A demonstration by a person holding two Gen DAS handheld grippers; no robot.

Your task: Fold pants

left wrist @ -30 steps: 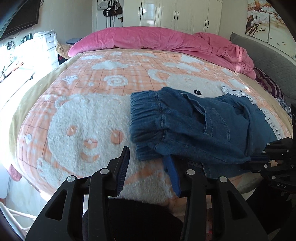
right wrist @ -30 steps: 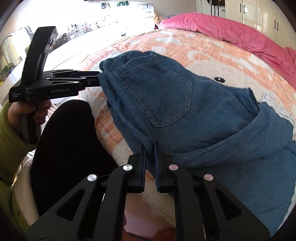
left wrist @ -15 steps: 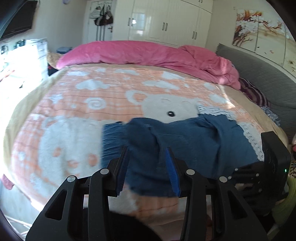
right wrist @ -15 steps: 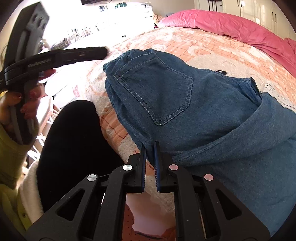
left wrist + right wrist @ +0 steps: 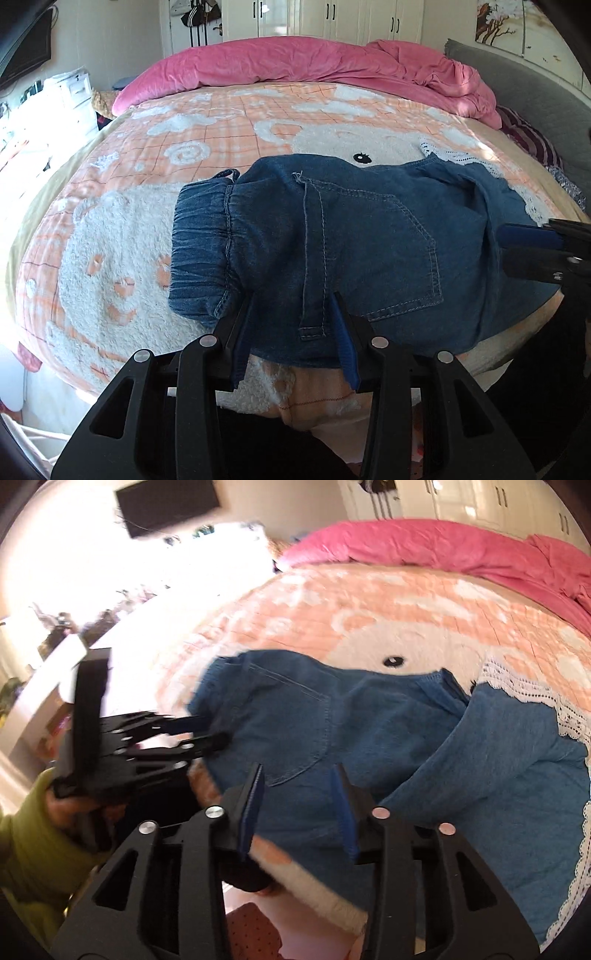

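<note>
Sunlit bedroom, a wide bed (image 5: 122, 229) under a peach-and-white bear blanket; the pants (image 5: 351, 236), blue denim, lie across its near edge, elastic waistband (image 5: 201, 254) toward the left, back pocket (image 5: 402, 254) up, legs already doubled over on the right where a lace-trimmed hem (image 5: 569, 716) shows. Both tools stand open and hold nothing; the left gripper (image 5: 291, 332) has its fingers wide, straddling the near edge of the denim by a belt loop (image 5: 312, 325); the right gripper (image 5: 299, 805) is likewise spread over the cloth below the pocket, its view blurred. By my judgement one fold is laid and released, and the hands are placing themselves for the next; that calls for closing on the near edge or the waistband and carrying it over, keeping the layers square. A rumpled pink duvet (image 5: 325, 62) lies along the far side, well apart; white wardrobes (image 5: 328, 16) behind; nothing blocks the fold, though the pants sit close to the bed's edge and could slide off.
</note>
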